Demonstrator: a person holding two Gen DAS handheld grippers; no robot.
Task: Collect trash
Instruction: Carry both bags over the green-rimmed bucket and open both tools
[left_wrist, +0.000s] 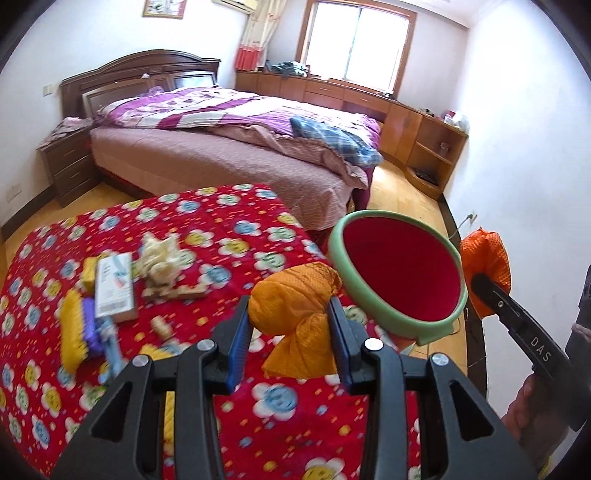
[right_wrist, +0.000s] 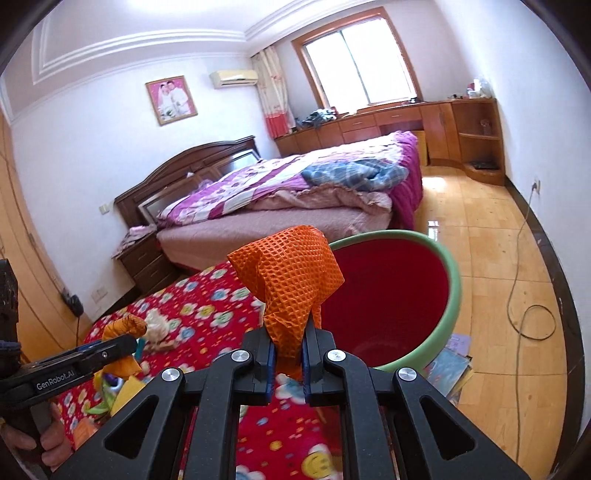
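Pinching a yellow-orange mesh wad (left_wrist: 295, 306), the left hand-held gripper (left_wrist: 291, 332) is seen above the table (left_wrist: 229, 218), which is covered with a red flowered cloth. The wad is crumpled, finely netted, bulging above the blue pads (left_wrist: 238, 328) and hanging in a loose fold below them. A second mesh piece (right_wrist: 291, 280), brighter orange with a coarser open weave, is clamped by the right hand-held gripper (right_wrist: 288, 354), whose jaws are pressed nearly together on its lower tail; the upper part stands up in a puffed, folded shape. Both pieces are held off the table, near a bin (right_wrist: 452, 295) with a pale green rim and red inside, standing just beyond the table edge. The orange piece is seen beside the bin's rim. On the cloth, blurred, are left a cream crumpled wad (left_wrist: 162, 266), a small white box (left_wrist: 114, 291) and yellow and purple items (left_wrist: 79, 332).
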